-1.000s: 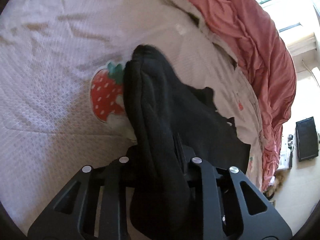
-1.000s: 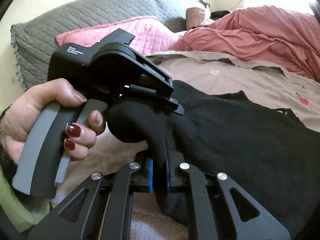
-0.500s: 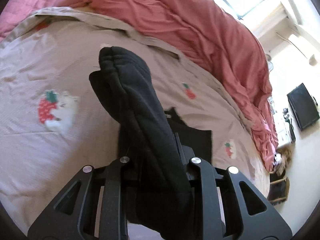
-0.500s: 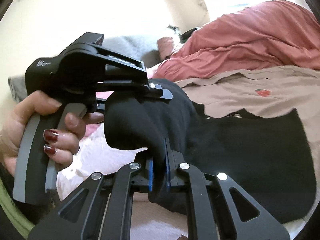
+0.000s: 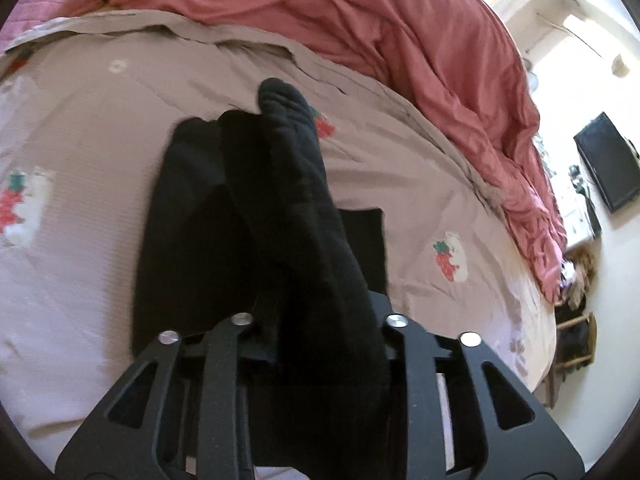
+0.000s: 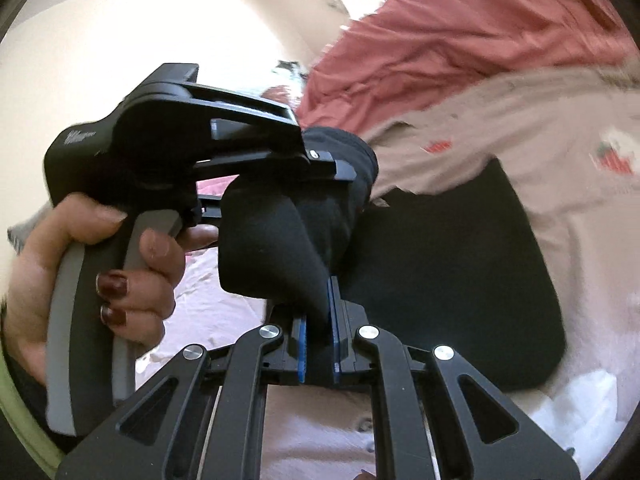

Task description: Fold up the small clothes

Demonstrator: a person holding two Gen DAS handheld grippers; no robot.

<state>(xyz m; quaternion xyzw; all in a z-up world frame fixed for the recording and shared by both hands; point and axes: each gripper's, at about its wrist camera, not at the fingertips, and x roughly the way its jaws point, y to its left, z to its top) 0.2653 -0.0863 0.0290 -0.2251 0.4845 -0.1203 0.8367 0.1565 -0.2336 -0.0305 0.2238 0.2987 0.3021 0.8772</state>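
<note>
A small black garment hangs over the bed, part of it spread on the sheet. My left gripper is shut on a bunched black edge that runs up and away from its jaws. My right gripper is shut on another edge of the same garment, pinched between blue pads. The left gripper's body and the hand holding it fill the left of the right wrist view, close to my right gripper.
The bed has a beige sheet with strawberry prints. A bunched red duvet lies along the far side. A black screen and floor clutter stand beyond the bed's right edge.
Both grippers have lifted and swung with the garment, which now hangs lower and more spread over the sheet. The views have tilted toward the duvet and wall.
</note>
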